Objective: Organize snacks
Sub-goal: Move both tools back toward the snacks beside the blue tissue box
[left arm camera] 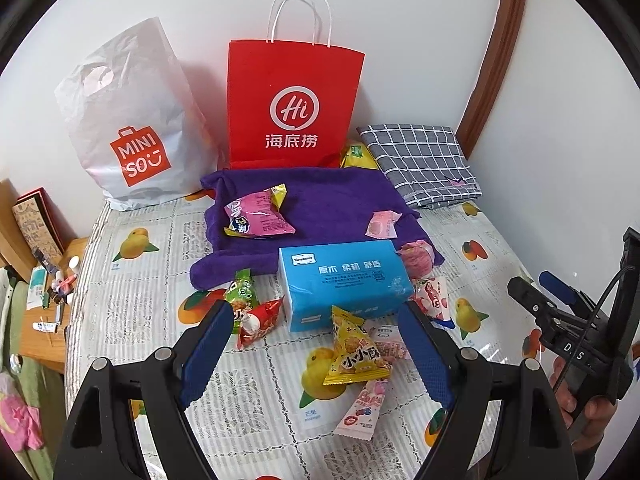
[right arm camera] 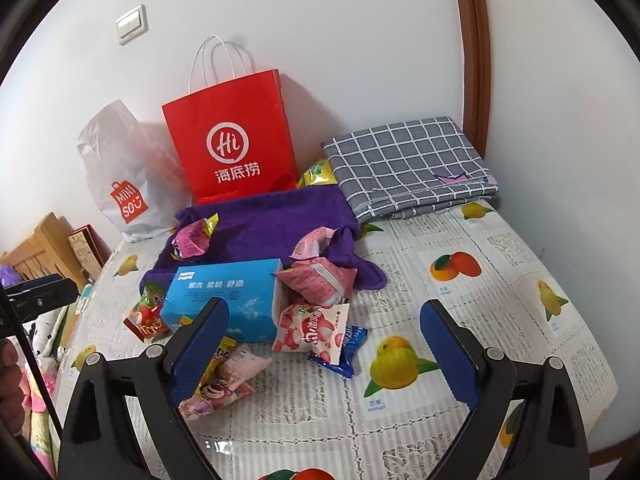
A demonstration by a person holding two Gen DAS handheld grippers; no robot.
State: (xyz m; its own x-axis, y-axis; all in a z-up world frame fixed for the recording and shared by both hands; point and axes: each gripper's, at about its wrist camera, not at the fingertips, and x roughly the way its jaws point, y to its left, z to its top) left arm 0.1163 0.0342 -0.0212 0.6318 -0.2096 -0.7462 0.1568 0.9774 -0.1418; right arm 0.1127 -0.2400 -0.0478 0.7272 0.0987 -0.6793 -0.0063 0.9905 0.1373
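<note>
In the left wrist view, the left gripper (left arm camera: 316,344) is held wide open and empty above a yellow triangular snack (left arm camera: 354,350), apex pointing far, near the blue tissue box (left arm camera: 344,280). A cluttered side shelf (left arm camera: 48,280) is shown only here.

In the right wrist view, the right gripper (right arm camera: 324,348) is spread wide and empty; a wall switch (right arm camera: 132,24) appears only here.

So we've got a table under a fruit-print tablecloth (left arm camera: 132,240) pushed against a white wall. At the back there's a folded grey checked cloth (left arm camera: 420,164), and a purple towel (left arm camera: 332,200) is spread in front of it. A light switch (right arm camera: 131,25) sits up on the wall. Off the left edge we can see a wooden side table (left arm camera: 44,316) cluttered with small tubes and bits we can't make out.
</note>
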